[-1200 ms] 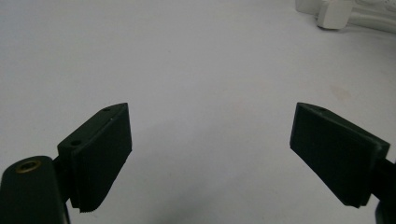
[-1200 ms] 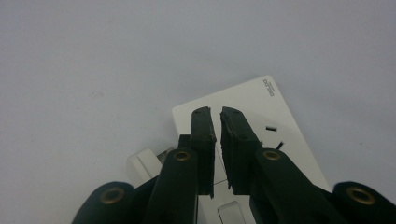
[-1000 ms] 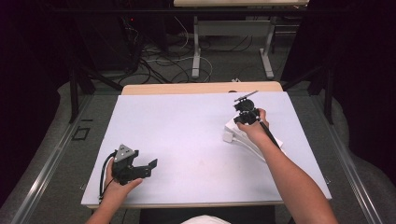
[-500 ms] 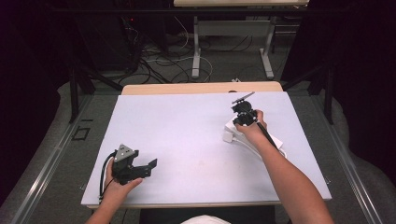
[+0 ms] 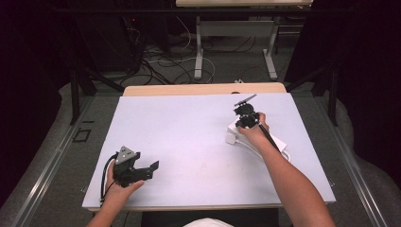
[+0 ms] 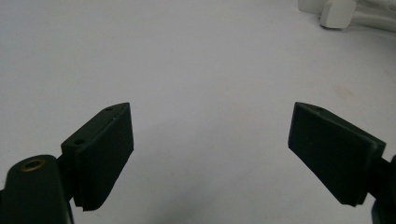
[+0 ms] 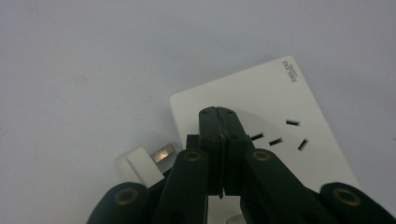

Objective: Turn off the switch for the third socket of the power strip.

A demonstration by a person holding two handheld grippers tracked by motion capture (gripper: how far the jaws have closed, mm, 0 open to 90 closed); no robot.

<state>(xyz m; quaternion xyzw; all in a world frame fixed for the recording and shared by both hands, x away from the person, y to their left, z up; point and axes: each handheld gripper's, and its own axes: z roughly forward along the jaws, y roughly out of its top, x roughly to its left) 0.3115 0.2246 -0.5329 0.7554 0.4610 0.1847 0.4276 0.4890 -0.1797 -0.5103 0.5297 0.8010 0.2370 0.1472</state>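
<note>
White table [image 5: 189,137]: right hand-held gripper [image 7: 219,122] closed over power strip [image 7: 280,107].

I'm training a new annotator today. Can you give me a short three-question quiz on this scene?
1. True or false: the left gripper has its fingers spread wide over bare table.
2. What white thing lies under the right gripper? A) power strip B) cup C) plate
3. What lies on the table beside the power strip, at its near corner in the right gripper view?

Key: 1 true; 2 A; 3 a white plug with a metal prong showing.
</note>
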